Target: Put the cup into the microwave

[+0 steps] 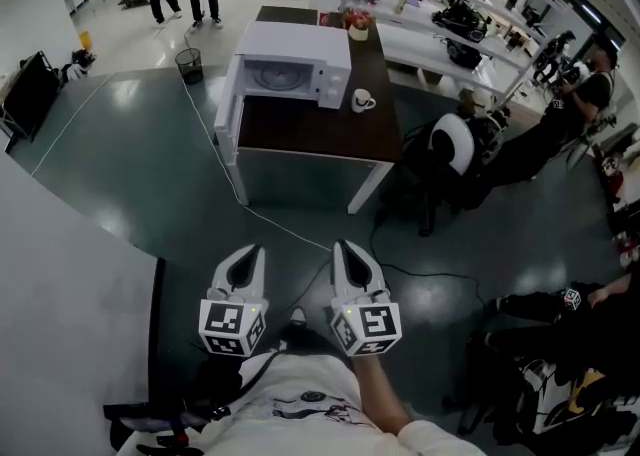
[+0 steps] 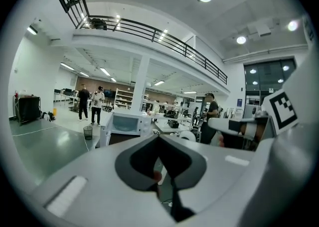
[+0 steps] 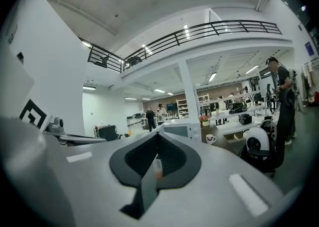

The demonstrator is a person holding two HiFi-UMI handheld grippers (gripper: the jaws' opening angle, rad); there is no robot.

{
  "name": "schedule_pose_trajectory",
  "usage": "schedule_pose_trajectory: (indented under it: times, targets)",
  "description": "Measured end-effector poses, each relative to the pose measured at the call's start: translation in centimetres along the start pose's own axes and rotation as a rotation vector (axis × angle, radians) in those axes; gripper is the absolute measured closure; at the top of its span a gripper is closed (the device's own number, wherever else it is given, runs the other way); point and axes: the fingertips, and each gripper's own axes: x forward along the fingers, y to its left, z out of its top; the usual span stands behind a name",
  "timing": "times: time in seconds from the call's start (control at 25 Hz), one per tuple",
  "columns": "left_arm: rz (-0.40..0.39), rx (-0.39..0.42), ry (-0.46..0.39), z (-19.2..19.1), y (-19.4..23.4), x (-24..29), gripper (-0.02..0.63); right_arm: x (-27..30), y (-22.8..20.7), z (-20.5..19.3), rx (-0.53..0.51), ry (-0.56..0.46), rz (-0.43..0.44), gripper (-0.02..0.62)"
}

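A white cup (image 1: 362, 100) (image 3: 211, 139) stands on the dark brown table (image 1: 310, 129), just to the right of the white microwave (image 1: 290, 69) (image 2: 127, 122) (image 3: 182, 130). The microwave's door (image 1: 228, 112) hangs open to the left. Both grippers are low in the head view, well short of the table, over the dark floor. My left gripper (image 1: 253, 252) (image 2: 158, 137) has its jaws together and holds nothing. My right gripper (image 1: 342, 246) (image 3: 158, 135) is likewise shut and empty. They point side by side toward the table.
A black office chair with a white back (image 1: 450, 144) stands at the table's right corner. A white cable (image 1: 262, 212) runs across the floor before the table. A bin (image 1: 189, 64) sits behind left. A flower pot (image 1: 357, 26) is on the table. People sit at right and stand far back.
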Motion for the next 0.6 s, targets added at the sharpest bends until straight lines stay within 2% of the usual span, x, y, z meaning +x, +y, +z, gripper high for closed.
schedule_pose_trajectory:
  times: [0.36,0.6]
  targets:
    - [-0.001,0.021,-0.006,2.1,-1.4,8.0,0.609,4.5,-4.9,1.7,-0.003,-0.003,0.021,0.594]
    - [-0.024,0.008,0.025,2.2,-2.1,10.5,0.609,5.9,-6.6,1.2,0.028,0.034,0.028,0.594]
